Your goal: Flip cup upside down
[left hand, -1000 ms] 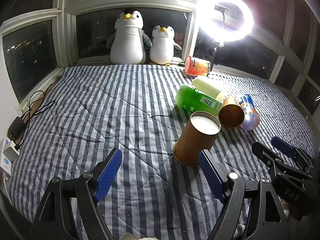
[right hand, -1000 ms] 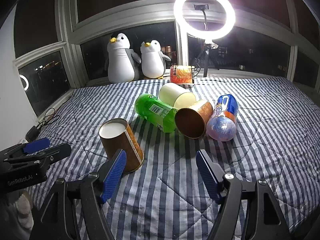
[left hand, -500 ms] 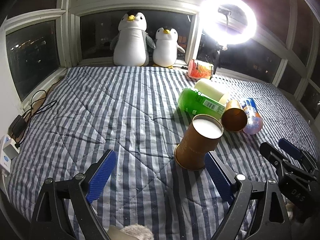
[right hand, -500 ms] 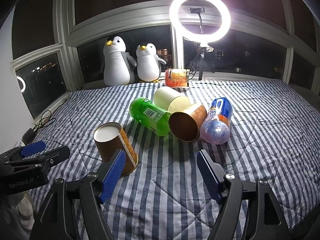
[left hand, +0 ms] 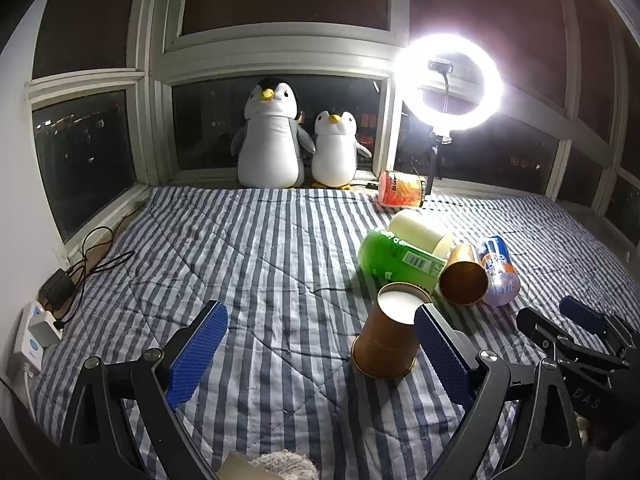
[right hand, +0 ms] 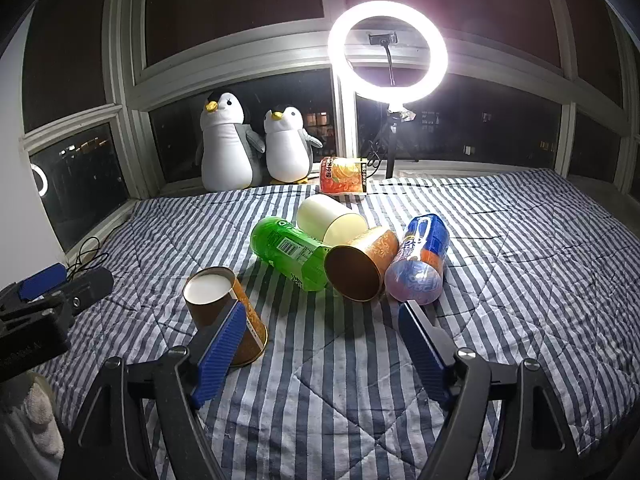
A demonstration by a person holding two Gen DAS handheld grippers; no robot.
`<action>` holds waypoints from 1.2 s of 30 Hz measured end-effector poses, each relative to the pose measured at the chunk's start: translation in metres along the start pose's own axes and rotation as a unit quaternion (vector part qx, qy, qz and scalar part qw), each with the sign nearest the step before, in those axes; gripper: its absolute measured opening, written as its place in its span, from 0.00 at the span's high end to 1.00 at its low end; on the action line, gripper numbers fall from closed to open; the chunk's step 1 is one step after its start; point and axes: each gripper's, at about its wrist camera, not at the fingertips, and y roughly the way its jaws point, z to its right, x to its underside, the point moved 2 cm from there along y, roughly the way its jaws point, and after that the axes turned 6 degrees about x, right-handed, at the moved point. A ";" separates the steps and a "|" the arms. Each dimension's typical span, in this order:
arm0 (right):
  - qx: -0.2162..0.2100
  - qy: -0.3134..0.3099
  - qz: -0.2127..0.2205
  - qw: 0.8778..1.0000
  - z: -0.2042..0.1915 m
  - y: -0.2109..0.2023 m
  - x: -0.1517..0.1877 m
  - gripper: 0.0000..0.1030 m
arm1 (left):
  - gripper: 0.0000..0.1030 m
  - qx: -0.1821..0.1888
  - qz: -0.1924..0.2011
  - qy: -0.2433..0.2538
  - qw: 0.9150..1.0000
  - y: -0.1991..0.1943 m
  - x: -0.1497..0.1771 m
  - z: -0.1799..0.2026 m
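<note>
the brown cup (left hand: 386, 338) stands upside down on the striped blanket (left hand: 260, 264) — white base up, rim on the fabric, slightly tilted. left gripper (left hand: 318, 354): fingers spread wide, holding nothing; the cup sits just inside its right finger (left hand: 438, 350). right gripper (right hand: 320, 354): fingers spread wide, empty; its left finger (right hand: 220, 354) overlaps the cup in view — contact cannot be told. behind the cup lie a green bottle (right hand: 290, 252), a cream cup (right hand: 330, 220), a second brown cup (right hand: 360, 264) and a blue can (right hand: 422, 258), all on their sides.
</note>
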 end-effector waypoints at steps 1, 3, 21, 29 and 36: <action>0.000 0.000 0.000 1.000 0.000 0.000 0.000 0.27 | 0.06 -0.001 0.001 0.000 1.000 -0.001 0.000 0.000; 0.000 0.001 0.000 1.000 0.000 0.000 0.001 0.27 | 0.06 -0.002 0.002 -0.002 1.000 -0.002 -0.001 -0.001; 0.000 0.002 -0.002 1.000 0.002 0.002 0.001 0.27 | 0.05 -0.006 0.003 -0.004 1.000 -0.001 -0.001 -0.004; 0.001 0.002 -0.002 1.000 0.003 0.002 0.001 0.27 | 0.04 -0.006 0.004 -0.004 1.000 -0.001 -0.001 -0.004; 0.001 0.002 -0.002 1.000 0.003 0.003 0.001 0.27 | 0.04 -0.007 0.003 -0.005 1.000 0.000 -0.001 -0.004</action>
